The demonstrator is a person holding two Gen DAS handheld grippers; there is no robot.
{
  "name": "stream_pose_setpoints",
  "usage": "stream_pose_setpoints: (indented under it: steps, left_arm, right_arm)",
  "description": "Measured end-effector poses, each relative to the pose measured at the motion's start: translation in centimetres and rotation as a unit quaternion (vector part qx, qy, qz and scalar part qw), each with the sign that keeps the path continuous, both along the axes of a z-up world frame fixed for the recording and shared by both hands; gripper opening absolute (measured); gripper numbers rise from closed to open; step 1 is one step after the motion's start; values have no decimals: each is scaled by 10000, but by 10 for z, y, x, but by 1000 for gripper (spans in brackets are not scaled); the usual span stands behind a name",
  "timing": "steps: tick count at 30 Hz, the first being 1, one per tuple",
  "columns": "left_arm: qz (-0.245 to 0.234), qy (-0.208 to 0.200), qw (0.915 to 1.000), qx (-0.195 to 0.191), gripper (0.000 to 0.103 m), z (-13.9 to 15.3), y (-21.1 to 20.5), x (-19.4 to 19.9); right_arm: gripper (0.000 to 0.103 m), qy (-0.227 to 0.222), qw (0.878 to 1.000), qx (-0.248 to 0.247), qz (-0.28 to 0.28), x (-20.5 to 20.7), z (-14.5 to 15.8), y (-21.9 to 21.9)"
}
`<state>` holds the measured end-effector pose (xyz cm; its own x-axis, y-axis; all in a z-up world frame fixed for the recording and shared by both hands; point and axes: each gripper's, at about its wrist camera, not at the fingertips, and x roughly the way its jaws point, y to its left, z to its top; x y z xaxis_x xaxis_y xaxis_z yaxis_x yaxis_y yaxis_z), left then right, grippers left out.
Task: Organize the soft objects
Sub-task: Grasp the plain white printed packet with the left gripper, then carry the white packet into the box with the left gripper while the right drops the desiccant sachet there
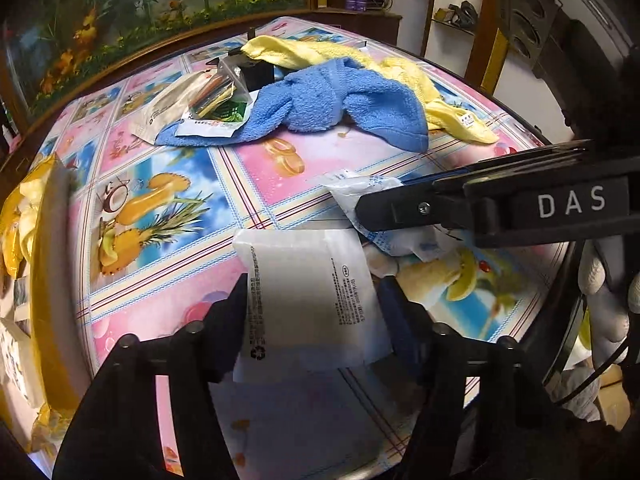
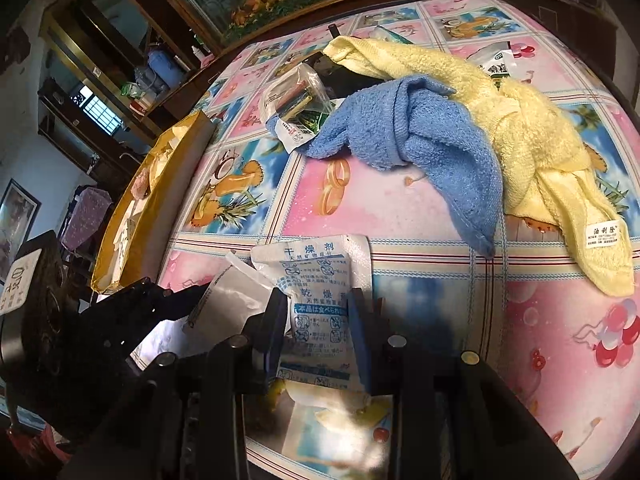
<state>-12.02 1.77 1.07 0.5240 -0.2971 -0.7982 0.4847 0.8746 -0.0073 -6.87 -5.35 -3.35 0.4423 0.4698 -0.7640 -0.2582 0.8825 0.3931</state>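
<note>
My left gripper (image 1: pixel 316 300) is shut on a white printed packet (image 1: pixel 308 292), held just above the table's near edge; it also shows in the right wrist view (image 2: pixel 228 300). My right gripper (image 2: pixel 318 312) is shut on a white desiccant packet with blue print (image 2: pixel 320 280), seen from the side in the left wrist view (image 1: pixel 360 188). A crumpled blue towel (image 1: pixel 340 104) lies at the table's far middle, partly over a yellow towel (image 1: pixel 404 68). Both towels show in the right wrist view, the blue towel (image 2: pixel 432 136) and the yellow towel (image 2: pixel 532 136).
A fruit-patterned tablecloth (image 1: pixel 168 208) covers the table. A yellow tray (image 2: pixel 160 196) with several items stands at the left edge. A clear bag of small items (image 1: pixel 208 96) and a black box (image 1: pixel 256 72) lie by the towels. Shelves and a painting stand behind.
</note>
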Motion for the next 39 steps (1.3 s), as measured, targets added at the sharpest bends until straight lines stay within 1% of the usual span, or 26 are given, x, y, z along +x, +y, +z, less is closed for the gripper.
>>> stream_pose_setpoints:
  steps: [1, 2, 3, 4, 7, 9, 12, 14, 16, 22, 23, 26, 27, 30, 32, 35, 38, 39]
  left_arm:
    - [15, -29, 10000, -90, 57, 2, 1, -1]
    - [17, -74, 9996, -254, 35, 7, 4, -2]
    - [-27, 15, 9991, -421, 17, 11, 6, -1]
    - [16, 31, 9987, -515, 17, 16, 10, 0]
    - [52, 47, 9988, -487, 17, 16, 12, 0]
    - [34, 102, 9981, -611, 17, 16, 14, -1]
    - [-16, 160, 9970, -756, 15, 18, 15, -6]
    - [-21, 193, 9953, -952, 13, 23, 19, -8]
    - [2, 178, 9922, -1233, 12, 29, 27, -9]
    - [374, 78, 9794, -1985, 12, 52, 80, -21]
    - [476, 57, 9768, -2086, 12, 56, 93, -23]
    - [930, -203, 9697, -2249, 12, 72, 137, -31]
    - [1107, -311, 9676, -2247, 12, 78, 153, -34]
    - [1672, -620, 9633, -2008, 12, 88, 197, -43]
    - [2037, -705, 9593, -1824, 12, 88, 224, -44]
    - [2425, -705, 9543, -1599, 12, 80, 256, -40]
    - [2752, -655, 9507, -1273, 12, 68, 276, -33]
    - [2817, -637, 9488, -1276, 12, 64, 280, -32]
  right_arm:
    - [30, -16, 10000, 10, -4, -1, 0, -1]
    - [30, -31, 10000, 17, -8, -2, 0, -2]
    - [30, -43, 10000, 33, -15, -3, 1, -3]
    - [30, -67, 10000, 57, -25, -5, 2, -4]
    - [30, -108, 9999, 90, -11, -6, 3, -6]
    - [29, -119, 9999, 119, -27, -7, 3, -6]
    - [26, -130, 9998, 170, -29, -7, 4, -5]
    - [25, -163, 9996, 206, -27, -8, 7, -5]
    - [24, -207, 9994, 263, -8, -9, 11, -4]
    - [23, -441, 9981, 413, 156, -12, 30, 7]
    - [23, -474, 9976, 461, 217, -11, 33, 11]
    - [23, -564, 9955, 583, 494, -8, 46, 31]
    - [23, -591, 9947, 595, 598, -7, 50, 40]
    - [23, -620, 9911, 672, 972, -1, 61, 73]
    - [23, -656, 9882, 664, 1211, 2, 66, 99]
    - [23, -678, 9836, 655, 1537, 10, 71, 139]
    - [23, -631, 9803, 561, 1788, 20, 70, 174]
    - [26, -576, 9796, 576, 1838, 23, 68, 180]
